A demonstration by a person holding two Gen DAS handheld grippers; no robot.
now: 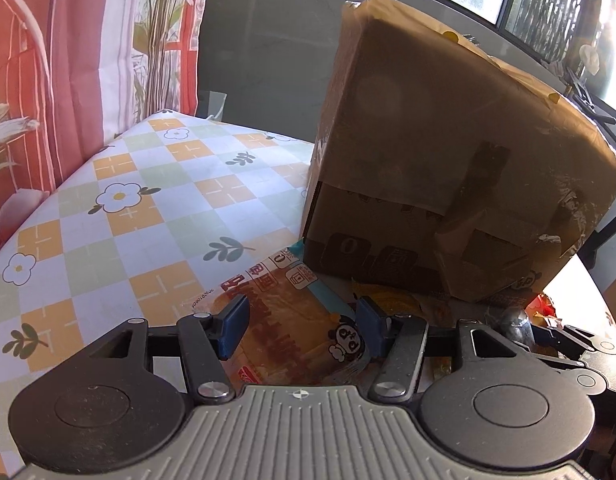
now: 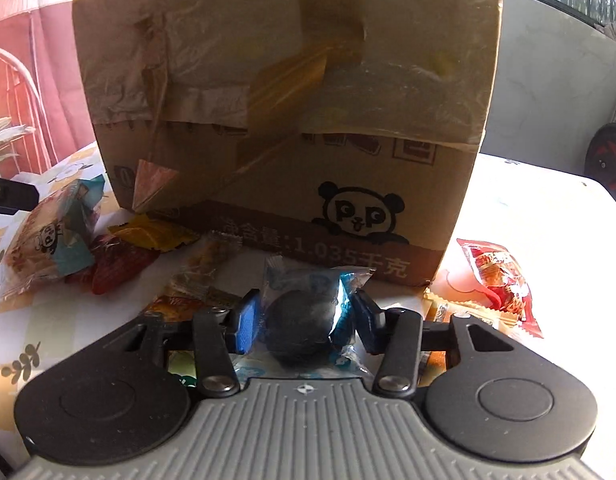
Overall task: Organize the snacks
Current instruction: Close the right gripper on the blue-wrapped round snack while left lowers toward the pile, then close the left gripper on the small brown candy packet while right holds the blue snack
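Observation:
A tall cardboard box with a panda print stands on the table; it fills the right wrist view. My left gripper is open around an orange bread packet with a panda logo lying at the box's foot; the fingers stand either side of it. That packet also shows in the right wrist view. My right gripper brackets a dark round cookie in a blue clear wrapper; the pads sit at the wrapper's sides.
Loose snacks lie before the box: a yellow wrapper, a red one, a red-and-orange packet at the right. The table wears a checked flower cloth. A red curtain hangs at the left.

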